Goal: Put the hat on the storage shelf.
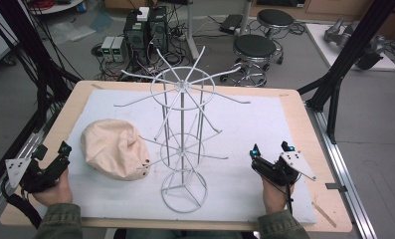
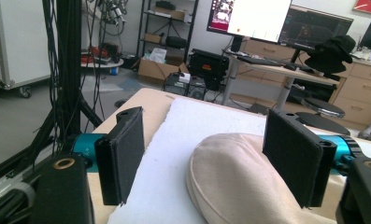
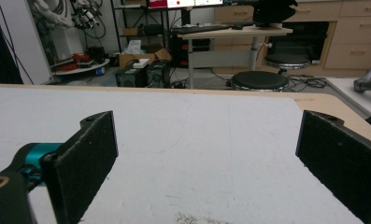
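A beige cap (image 1: 113, 148) lies crumpled on the white mat, left of a tall white wire rack (image 1: 182, 134) with spreading arms that stands at the mat's middle. My left gripper (image 1: 53, 149) rests at the table's front left corner, open, a short way left of the cap. In the left gripper view the cap (image 2: 234, 177) lies just ahead, toward the right jaw and partly behind it; nothing sits between the open left gripper (image 2: 206, 121) pads. My right gripper (image 1: 270, 148) is open at the front right, right of the rack's base. The right gripper (image 3: 206, 126) faces bare mat.
The white mat (image 1: 245, 119) covers most of the wooden table (image 1: 294, 107). Black frame posts (image 1: 344, 55) stand at the table's left and right. Stools (image 1: 254, 50), computer boxes and cables sit on the floor beyond the far edge.
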Available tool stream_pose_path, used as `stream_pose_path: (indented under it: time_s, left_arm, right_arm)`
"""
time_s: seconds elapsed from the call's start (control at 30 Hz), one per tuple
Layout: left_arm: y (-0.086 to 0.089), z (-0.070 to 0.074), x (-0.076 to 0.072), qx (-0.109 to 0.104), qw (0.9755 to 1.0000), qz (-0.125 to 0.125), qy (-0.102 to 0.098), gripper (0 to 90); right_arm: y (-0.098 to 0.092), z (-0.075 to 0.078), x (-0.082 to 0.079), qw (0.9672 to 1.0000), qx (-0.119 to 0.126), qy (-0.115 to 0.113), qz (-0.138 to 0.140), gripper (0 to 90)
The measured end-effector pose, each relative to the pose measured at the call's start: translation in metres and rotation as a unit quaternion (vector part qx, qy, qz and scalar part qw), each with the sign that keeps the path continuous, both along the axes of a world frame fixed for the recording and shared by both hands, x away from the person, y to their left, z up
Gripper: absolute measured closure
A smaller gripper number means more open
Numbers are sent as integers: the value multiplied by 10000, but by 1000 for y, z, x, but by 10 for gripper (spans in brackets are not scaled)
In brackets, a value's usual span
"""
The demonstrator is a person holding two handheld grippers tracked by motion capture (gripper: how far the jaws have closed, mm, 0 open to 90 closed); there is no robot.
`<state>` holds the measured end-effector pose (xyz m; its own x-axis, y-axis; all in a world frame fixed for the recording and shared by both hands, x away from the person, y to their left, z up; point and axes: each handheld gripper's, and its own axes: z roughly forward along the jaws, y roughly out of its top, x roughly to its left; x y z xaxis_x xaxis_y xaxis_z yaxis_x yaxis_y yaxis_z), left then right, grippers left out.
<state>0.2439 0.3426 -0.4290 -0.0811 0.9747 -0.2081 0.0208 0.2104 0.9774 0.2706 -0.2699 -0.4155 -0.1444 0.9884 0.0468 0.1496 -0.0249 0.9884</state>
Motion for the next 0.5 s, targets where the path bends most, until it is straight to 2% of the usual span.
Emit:
stream_pose_path:
  time_s: [0.5]
  left_arm:
    - [0, 0, 1, 13, 10000, -16, -11, 297]
  right_arm:
    - [0, -1, 1, 9999, 1, 118, -42, 46]
